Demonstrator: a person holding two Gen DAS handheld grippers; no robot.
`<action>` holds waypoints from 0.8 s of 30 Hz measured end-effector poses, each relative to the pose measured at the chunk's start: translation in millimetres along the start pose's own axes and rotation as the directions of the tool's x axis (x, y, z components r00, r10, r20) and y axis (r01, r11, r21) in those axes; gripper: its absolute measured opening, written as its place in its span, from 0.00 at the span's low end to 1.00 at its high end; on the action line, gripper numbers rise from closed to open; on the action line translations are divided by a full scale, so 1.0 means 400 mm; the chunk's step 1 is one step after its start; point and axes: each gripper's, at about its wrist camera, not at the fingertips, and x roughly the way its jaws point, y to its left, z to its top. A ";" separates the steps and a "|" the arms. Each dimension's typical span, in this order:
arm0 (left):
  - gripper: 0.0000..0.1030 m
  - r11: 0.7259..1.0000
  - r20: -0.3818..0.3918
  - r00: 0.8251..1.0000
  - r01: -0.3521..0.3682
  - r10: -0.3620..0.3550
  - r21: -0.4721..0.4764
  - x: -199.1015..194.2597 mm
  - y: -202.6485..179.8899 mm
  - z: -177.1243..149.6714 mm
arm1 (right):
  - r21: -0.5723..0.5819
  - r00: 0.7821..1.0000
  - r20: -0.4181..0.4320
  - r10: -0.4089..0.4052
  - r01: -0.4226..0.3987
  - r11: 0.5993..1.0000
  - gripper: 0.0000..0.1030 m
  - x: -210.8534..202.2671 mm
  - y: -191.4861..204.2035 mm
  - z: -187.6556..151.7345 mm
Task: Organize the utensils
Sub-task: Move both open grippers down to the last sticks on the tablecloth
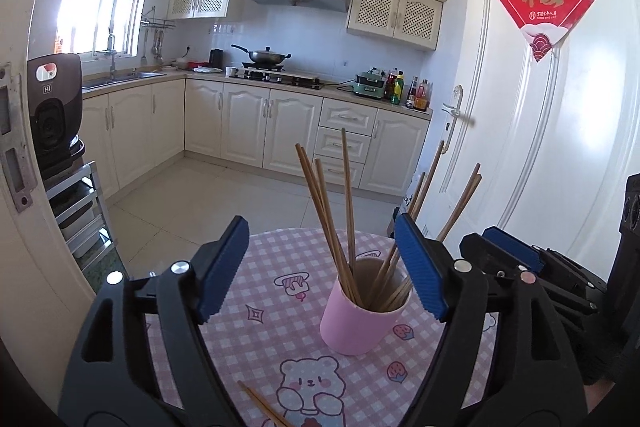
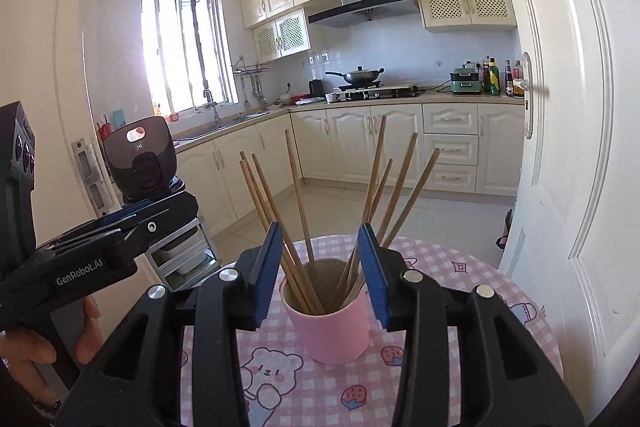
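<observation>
1. Chopsticks [image 1: 344,227] stand fanned in the pink cup [image 1: 360,319] on the checked tablecloth [image 1: 256,347]; likely light, stiff and smooth, so best pinched mid-shaft across the width.
2. The left gripper [image 1: 324,267] is spread wide and the right gripper [image 2: 320,271] partly spread; neither pinches anything.
3. Only the left wrist view shows loose chopsticks [image 1: 264,407] lying on the cloth near its bottom edge; only the right wrist view shows the person's hand [image 2: 36,351] on the left gripper's handle.
</observation>
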 end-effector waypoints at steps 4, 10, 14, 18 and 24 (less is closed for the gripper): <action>0.74 1.000 -0.033 0.999 -0.017 0.017 0.010 -0.026 0.014 -0.023 | -0.012 1.000 -0.014 0.004 -0.005 1.000 0.37 -0.022 0.013 -0.019; 0.76 0.998 -0.147 0.987 -0.053 0.057 0.028 -0.056 0.065 -0.085 | -0.037 0.992 -0.114 0.058 -0.062 0.997 0.37 -0.025 0.057 -0.078; 0.76 0.998 -0.295 0.953 -0.069 0.064 -0.005 -0.053 0.116 -0.161 | -0.103 0.953 -0.300 0.046 -0.080 0.991 0.47 0.038 0.113 -0.155; 0.76 0.994 -0.394 0.916 -0.102 0.079 -0.040 -0.040 0.155 -0.239 | -0.154 0.888 -0.458 0.033 -0.116 0.981 0.47 0.102 0.165 -0.250; 0.76 0.988 -0.461 0.884 -0.131 0.080 -0.079 -0.026 0.186 -0.312 | -0.212 0.843 -0.537 -0.017 -0.115 0.970 0.47 0.140 0.211 -0.330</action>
